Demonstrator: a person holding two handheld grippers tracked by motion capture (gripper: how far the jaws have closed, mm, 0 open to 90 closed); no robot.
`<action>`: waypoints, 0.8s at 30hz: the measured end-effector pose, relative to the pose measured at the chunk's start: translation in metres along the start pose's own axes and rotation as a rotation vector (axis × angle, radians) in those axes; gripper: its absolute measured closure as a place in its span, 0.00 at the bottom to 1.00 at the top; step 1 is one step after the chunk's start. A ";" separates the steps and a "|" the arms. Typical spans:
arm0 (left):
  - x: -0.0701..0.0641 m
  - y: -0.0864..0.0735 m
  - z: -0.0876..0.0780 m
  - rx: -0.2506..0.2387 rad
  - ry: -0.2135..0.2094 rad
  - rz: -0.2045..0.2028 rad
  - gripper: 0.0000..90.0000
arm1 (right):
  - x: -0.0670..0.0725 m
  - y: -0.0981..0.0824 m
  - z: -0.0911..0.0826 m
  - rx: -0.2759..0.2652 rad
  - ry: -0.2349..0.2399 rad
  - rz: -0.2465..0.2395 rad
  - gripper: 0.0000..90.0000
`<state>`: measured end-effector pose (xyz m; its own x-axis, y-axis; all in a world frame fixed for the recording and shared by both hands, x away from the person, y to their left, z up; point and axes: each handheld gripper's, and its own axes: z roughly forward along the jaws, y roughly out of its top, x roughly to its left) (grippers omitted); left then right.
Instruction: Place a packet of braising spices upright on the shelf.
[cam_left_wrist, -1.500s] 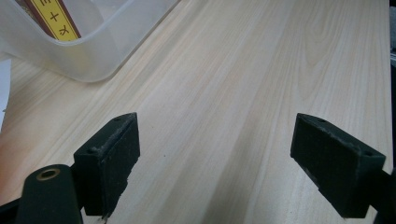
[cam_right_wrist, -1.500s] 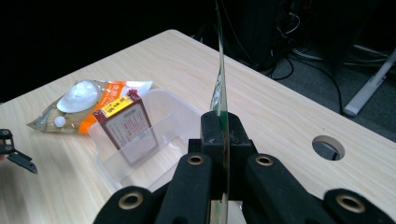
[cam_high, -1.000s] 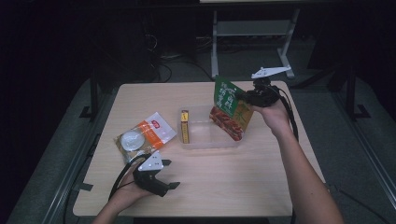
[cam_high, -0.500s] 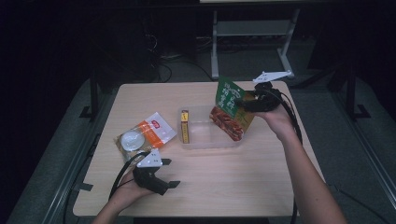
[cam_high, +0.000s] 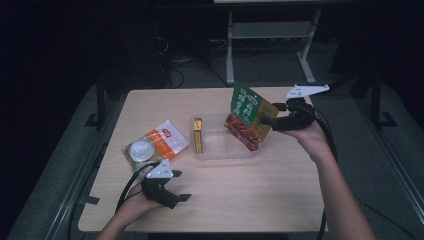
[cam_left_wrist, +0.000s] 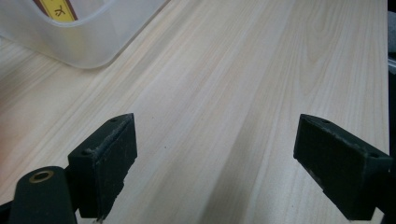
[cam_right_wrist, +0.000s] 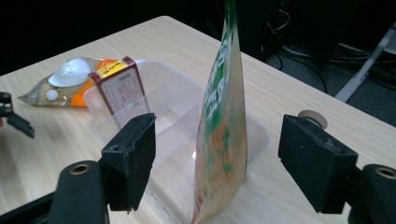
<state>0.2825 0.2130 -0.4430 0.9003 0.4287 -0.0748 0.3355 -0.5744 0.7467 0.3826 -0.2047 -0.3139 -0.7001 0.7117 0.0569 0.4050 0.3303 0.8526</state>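
A green and red snack pouch (cam_high: 248, 116) stands on edge in the right end of a clear plastic container (cam_high: 225, 150). A yellow and brown box (cam_high: 198, 135) stands in the container's left end. My right gripper (cam_high: 267, 121) sits just right of the pouch. Its jaws have just been opening, and in the right gripper view the pouch (cam_right_wrist: 222, 126) stands between them with neither pad touching it. My left gripper (cam_high: 177, 199) rests open near the table's front left. In the left gripper view its fingers (cam_left_wrist: 105, 163) hang over bare wood by the container's corner (cam_left_wrist: 79, 37).
An orange and white packet (cam_high: 155, 145) lies left of the container, and appears beyond the box (cam_right_wrist: 120, 91) in the right gripper view as well. The wooden table (cam_high: 260, 195) has free room in front of the container. A white metal frame (cam_high: 270, 35) stands behind the table.
The right gripper's jaws opened and let go of the pouch, and the hand drew slightly right. The pouch now stands by itself in the container. The left gripper kept still.
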 end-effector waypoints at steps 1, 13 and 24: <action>0.001 0.000 0.000 0.003 0.001 0.001 0.14 | 0.001 -0.003 -0.002 -0.003 0.002 -0.002 0.30; 0.004 0.000 -0.004 -0.011 -0.005 -0.033 0.15 | 0.011 -0.044 -0.026 -0.011 -0.005 -0.043 0.26; 0.005 0.000 -0.010 -0.022 -0.015 -0.063 0.14 | 0.028 -0.088 -0.021 0.058 0.080 -0.059 0.25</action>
<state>0.2841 0.2221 -0.4371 0.8816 0.4532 -0.1317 0.3858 -0.5313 0.7542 0.3145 -0.2269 -0.3763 -0.7674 0.6392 0.0502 0.3930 0.4070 0.8246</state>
